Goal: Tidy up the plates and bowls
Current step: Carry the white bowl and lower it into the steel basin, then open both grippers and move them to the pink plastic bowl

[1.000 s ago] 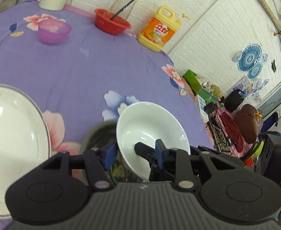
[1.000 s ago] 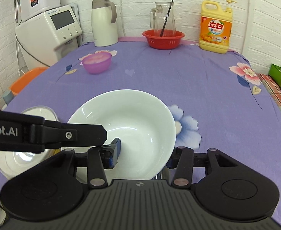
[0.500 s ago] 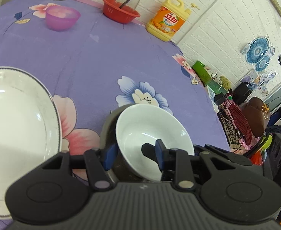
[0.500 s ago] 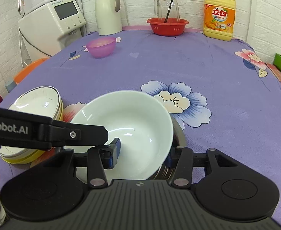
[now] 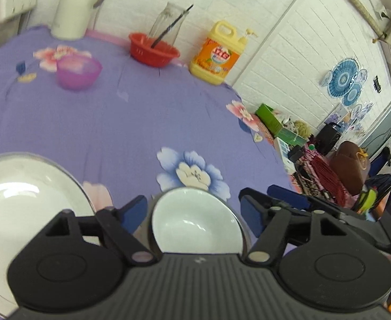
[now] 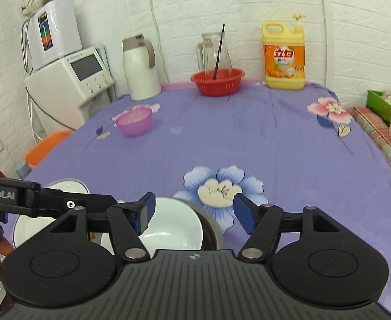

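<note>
One purple floral tablecloth (image 6: 262, 144) covers the table, soft and lightly creased. On it at the near left lies one wide, glossy white plate (image 5: 22, 208) with a thin dark rim line, oval in shape, its hollow facing up. Just right of it sits one round white bowl (image 5: 195, 221), smooth glazed ceramic, nested mouth-up inside one dull grey metal bowl (image 6: 211, 229) whose rim shows around its right side. A round bowl has no long axis to tell. Farther back stand one yellow detergent jug (image 6: 283, 56), one cream kettle (image 6: 139, 72), one red plastic basket (image 6: 218, 81) and one small translucent purple bowl (image 6: 134, 120). The left gripper (image 5: 195, 208) is released, fingers spread either side of the white bowl, not touching it. The right gripper (image 6: 194, 212) likewise gapes wide above the same bowl, holding nothing.
</note>
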